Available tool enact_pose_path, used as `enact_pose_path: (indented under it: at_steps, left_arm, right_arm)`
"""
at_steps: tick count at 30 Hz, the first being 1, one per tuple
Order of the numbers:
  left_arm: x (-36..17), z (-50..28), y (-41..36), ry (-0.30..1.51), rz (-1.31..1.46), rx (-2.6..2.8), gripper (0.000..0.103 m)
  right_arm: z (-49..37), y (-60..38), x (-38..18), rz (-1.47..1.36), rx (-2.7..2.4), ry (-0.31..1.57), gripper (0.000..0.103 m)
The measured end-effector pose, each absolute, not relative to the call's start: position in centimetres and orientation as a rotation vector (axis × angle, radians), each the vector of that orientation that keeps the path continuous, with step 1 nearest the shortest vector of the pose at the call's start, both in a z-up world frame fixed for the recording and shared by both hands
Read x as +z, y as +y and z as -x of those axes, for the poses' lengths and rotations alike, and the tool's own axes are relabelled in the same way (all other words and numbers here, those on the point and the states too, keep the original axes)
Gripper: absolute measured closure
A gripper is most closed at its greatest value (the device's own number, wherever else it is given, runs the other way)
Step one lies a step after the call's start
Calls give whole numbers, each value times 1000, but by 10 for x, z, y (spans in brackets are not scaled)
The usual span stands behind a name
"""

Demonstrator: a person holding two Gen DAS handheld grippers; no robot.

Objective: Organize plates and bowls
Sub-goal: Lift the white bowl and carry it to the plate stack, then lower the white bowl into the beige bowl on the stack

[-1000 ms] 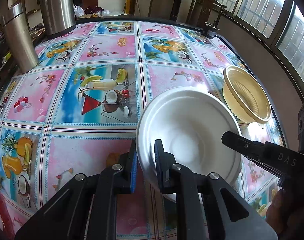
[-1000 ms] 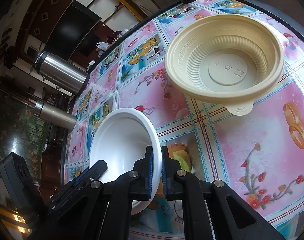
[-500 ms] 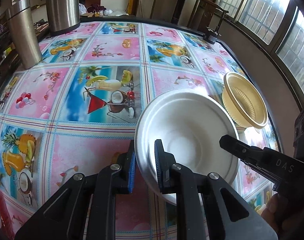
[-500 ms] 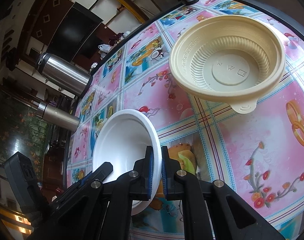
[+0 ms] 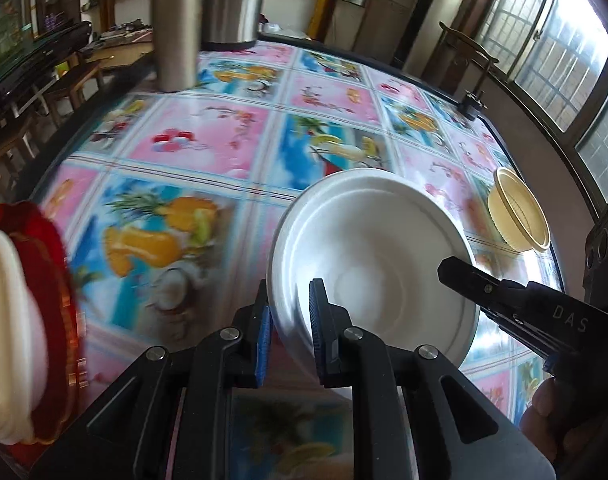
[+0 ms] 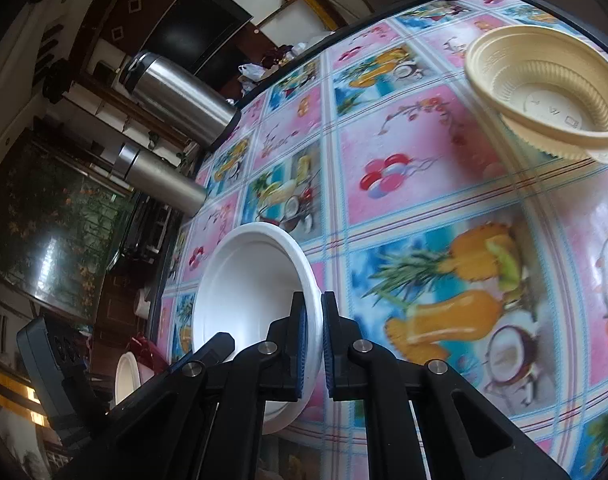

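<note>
A white bowl (image 5: 376, 264) hangs tilted above the patterned tablecloth, gripped on two sides of its rim. My left gripper (image 5: 290, 320) is shut on the near-left rim. My right gripper (image 6: 313, 332) is shut on the opposite rim of the white bowl (image 6: 244, 288); one of its fingers (image 5: 468, 278) shows in the left wrist view. A beige ribbed bowl (image 5: 518, 212) stands upright on the table to the right, apart from the white one, and shows large in the right wrist view (image 6: 544, 96). At the left edge a red plate (image 5: 56, 280) carries stacked white dishes (image 5: 8, 320).
Two steel flasks (image 5: 180, 24) (image 5: 236, 0) stand at the table's far left corner. A small black clamp (image 5: 474, 104) sits on the far right edge. Windows run along the right side. A hand (image 5: 544, 412) holds the right gripper at lower right.
Both grippers carried the white bowl leftward across the table, away from the beige bowl. The red plate with white dishes has come into view at the left.
</note>
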State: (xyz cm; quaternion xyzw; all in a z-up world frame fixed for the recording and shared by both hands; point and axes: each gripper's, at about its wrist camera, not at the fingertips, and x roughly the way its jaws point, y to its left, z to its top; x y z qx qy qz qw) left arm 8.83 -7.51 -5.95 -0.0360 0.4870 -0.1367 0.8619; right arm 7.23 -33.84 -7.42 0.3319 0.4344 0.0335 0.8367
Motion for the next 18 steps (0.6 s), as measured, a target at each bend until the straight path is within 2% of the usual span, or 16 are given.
enact_pose_path:
  at_steps: [6, 9, 12, 18]
  left_arm:
    - [-24, -65, -32, 939, 87, -259, 89]
    - [-2, -51, -3, 876, 113, -240, 84]
    - [17, -38, 29, 816, 108, -201, 83]
    - [28, -22, 93, 777, 147, -107, 83]
  right_arm:
    - [-64, -296, -65, -710, 146, 894, 96]
    - [-57, -275, -54, -727, 190, 864, 96]
    - [-55, -246, -40, -711, 249, 851, 95]
    - [-61, -174, -12, -623, 358, 847, 95]
